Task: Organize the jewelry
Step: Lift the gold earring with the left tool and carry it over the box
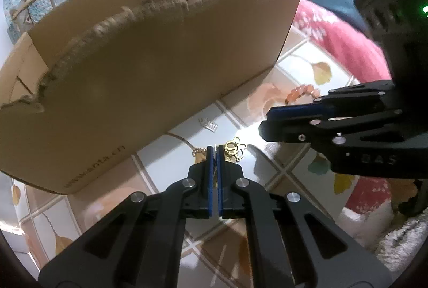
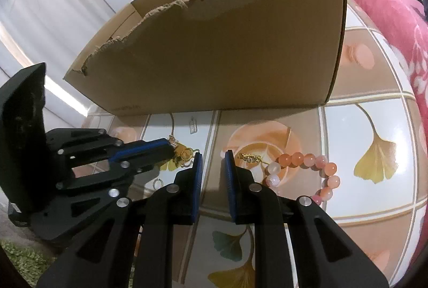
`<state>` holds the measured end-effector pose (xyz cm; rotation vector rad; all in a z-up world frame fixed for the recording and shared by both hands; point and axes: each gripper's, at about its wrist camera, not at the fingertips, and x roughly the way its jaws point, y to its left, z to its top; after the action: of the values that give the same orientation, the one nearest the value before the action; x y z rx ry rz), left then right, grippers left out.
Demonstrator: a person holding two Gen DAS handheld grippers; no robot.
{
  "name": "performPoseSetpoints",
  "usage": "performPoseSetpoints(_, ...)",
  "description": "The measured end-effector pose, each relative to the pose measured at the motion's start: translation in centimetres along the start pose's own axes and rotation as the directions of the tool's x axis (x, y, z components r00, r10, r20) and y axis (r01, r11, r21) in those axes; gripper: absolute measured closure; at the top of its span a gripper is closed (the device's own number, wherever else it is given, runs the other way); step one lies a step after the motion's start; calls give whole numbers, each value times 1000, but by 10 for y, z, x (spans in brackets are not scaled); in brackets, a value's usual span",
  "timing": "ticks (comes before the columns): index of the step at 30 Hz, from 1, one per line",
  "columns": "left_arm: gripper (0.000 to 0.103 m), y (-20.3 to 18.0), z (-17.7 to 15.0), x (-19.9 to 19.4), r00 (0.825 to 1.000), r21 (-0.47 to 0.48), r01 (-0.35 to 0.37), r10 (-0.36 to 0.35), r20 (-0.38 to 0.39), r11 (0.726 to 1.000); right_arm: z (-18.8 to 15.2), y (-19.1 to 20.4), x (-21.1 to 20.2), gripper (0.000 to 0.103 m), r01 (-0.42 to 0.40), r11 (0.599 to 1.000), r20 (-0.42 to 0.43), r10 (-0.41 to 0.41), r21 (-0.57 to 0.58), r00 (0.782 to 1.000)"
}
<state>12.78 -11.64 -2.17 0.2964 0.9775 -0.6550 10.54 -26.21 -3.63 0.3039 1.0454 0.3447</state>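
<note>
A big open cardboard box (image 1: 149, 68) stands on the patterned tabletop, also in the right wrist view (image 2: 227, 47). My left gripper (image 1: 214, 150) is shut on a gold chain piece (image 1: 233, 148); the right wrist view shows its tips on that gold jewelry (image 2: 184, 154). My right gripper (image 2: 212, 158) is open and empty above the table. An orange-pink bead bracelet (image 2: 315, 170) lies just right of it, with a small gold clip (image 2: 250, 157) beside its right finger. The bracelet also shows in the left wrist view (image 1: 302, 92), behind the right gripper (image 1: 264, 119).
A small silver comb-like clip (image 1: 208, 124) lies by the box's front wall (image 2: 193, 126). A thin ring (image 2: 157, 184) lies under the left gripper. Red patterned bedding (image 2: 396, 28) borders the table on the right. A floral-tile cloth (image 2: 369, 207) covers the table.
</note>
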Motion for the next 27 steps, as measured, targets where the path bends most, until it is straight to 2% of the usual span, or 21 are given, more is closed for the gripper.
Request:
performPoseSetpoints(5, 101, 12, -1, -15, 999, -38, -12, 13, 30, 999, 4, 6, -1, 86, 1, 1000, 7, -1, -13, 1000)
performPoseSetpoints(11, 101, 33, -9, -23, 998, -113, -43, 47, 31, 993, 12, 20, 6, 86, 5, 998, 5, -4, -65, 1000)
performPoseSetpoints(16, 101, 44, -19, -23, 999, -155, -40, 44, 25, 987, 20, 38, 19, 86, 38, 989, -3, -39, -141, 999)
performPoseSetpoints(22, 101, 49, -23, -26, 999, -160, -18, 25, 43, 987, 27, 51, 36, 86, 119, 965, -14, -126, -232, 992)
performPoseSetpoints(27, 101, 54, -26, -25, 999, -169, -6, 14, 45, 986, 27, 53, 37, 86, 155, 947, -15, -165, -280, 986)
